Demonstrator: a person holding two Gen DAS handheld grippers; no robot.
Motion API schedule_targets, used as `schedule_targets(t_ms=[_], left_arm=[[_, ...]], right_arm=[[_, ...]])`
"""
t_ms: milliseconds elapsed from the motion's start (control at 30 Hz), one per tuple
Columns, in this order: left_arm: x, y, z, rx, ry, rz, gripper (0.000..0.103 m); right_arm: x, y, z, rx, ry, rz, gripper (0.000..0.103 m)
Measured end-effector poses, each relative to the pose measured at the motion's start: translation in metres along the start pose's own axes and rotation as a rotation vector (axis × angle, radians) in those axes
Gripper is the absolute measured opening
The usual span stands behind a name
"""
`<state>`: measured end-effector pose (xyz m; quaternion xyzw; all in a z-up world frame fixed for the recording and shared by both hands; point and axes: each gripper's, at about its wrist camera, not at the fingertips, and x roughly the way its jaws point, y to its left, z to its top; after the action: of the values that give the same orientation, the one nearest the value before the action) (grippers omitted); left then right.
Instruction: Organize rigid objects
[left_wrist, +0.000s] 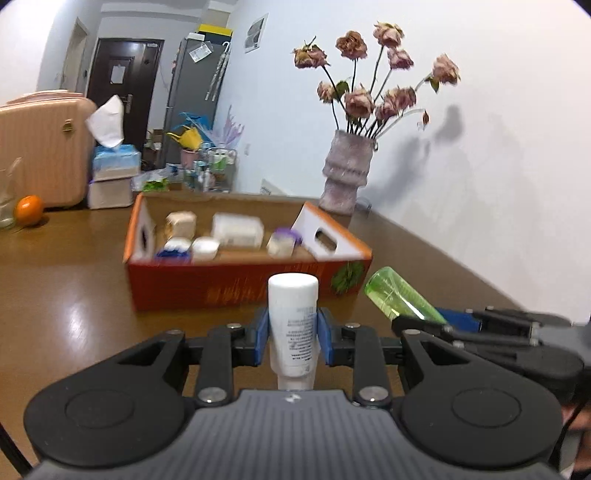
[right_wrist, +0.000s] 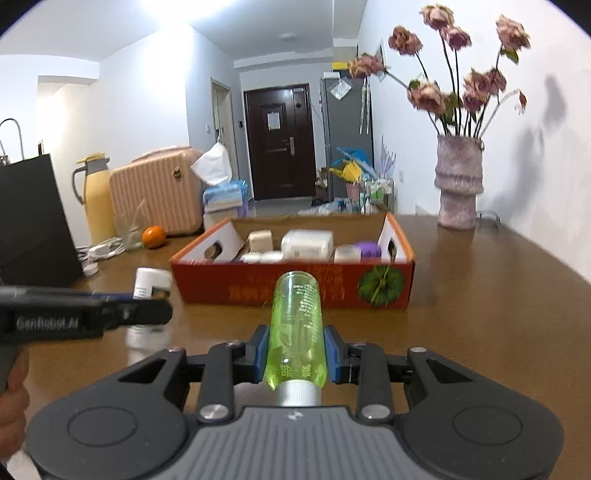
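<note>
My left gripper (left_wrist: 292, 334) is shut on a white tube (left_wrist: 293, 317) with small print, held above the table in front of the orange cardboard box (left_wrist: 236, 286). My right gripper (right_wrist: 295, 350) is shut on a clear green bottle (right_wrist: 295, 321) with a silver cap, also held in front of the box (right_wrist: 295, 291). The box holds several white and beige containers and a purple-lidded jar (right_wrist: 365, 249). The right gripper and green bottle (left_wrist: 400, 295) show at the right of the left wrist view; the left gripper and white tube (right_wrist: 147, 282) show at the left of the right wrist view.
A vase of dried roses (left_wrist: 345, 171) stands behind the box near the wall. An orange (left_wrist: 28, 209), a glass, a pink suitcase (right_wrist: 155, 192), tissue boxes (left_wrist: 114, 162), a yellow jug (right_wrist: 94, 195) and a black bag (right_wrist: 33, 218) sit at the far left of the brown table (right_wrist: 498, 314).
</note>
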<state>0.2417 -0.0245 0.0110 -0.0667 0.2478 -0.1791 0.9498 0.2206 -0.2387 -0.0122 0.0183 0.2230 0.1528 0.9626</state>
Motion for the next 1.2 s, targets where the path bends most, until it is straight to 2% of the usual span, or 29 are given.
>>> schedule_targets(t_ms=[167,267,367,533,633,767,833,867,900,933,1000,1200], left_arm=[[0.064,0.006,0.055,0.002,0.026,-0.011,0.028],[0.108,0.012,0.080,0.005,0.064,-0.013,0.028],[0.148,0.022,0.098,-0.015,0.110,-0.022,0.028],[0.209,0.041,0.111,-0.061,0.182,-0.031,0.028],[0.240,0.050,0.109,-0.074,0.220,-0.025,0.028],[0.265,0.049,0.099,-0.026,0.241,-0.038,0.029],[0.272,0.051,0.098,-0.028,0.267,-0.033,0.046],[0.273,0.053,0.099,-0.043,0.270,-0.032,0.066],[0.271,0.056,0.100,-0.066,0.256,-0.037,0.077],[0.268,0.057,0.101,-0.073,0.235,-0.048,0.078],[0.259,0.056,0.105,-0.051,0.201,-0.063,0.080],[0.229,0.059,0.117,-0.043,0.143,-0.024,0.087]], right_arm=[[0.037,-0.022,0.049,-0.018,-0.038,0.002,0.030],[0.075,-0.038,0.075,-0.009,-0.015,0.003,0.030],[0.117,-0.052,0.093,-0.021,0.022,-0.035,0.030],[0.183,-0.073,0.112,-0.025,0.089,-0.061,0.030],[0.220,-0.081,0.112,-0.044,0.138,-0.095,0.030],[0.255,-0.081,0.098,-0.090,0.203,-0.138,0.031],[0.264,-0.079,0.092,-0.122,0.201,-0.174,0.029],[0.267,-0.078,0.090,-0.141,0.199,-0.195,0.029],[0.268,-0.077,0.089,-0.157,0.186,-0.206,0.032],[0.269,-0.077,0.089,-0.159,0.171,-0.210,0.035],[0.265,-0.078,0.092,-0.146,0.139,-0.212,0.047],[0.244,-0.084,0.107,-0.102,0.068,-0.208,0.051]])
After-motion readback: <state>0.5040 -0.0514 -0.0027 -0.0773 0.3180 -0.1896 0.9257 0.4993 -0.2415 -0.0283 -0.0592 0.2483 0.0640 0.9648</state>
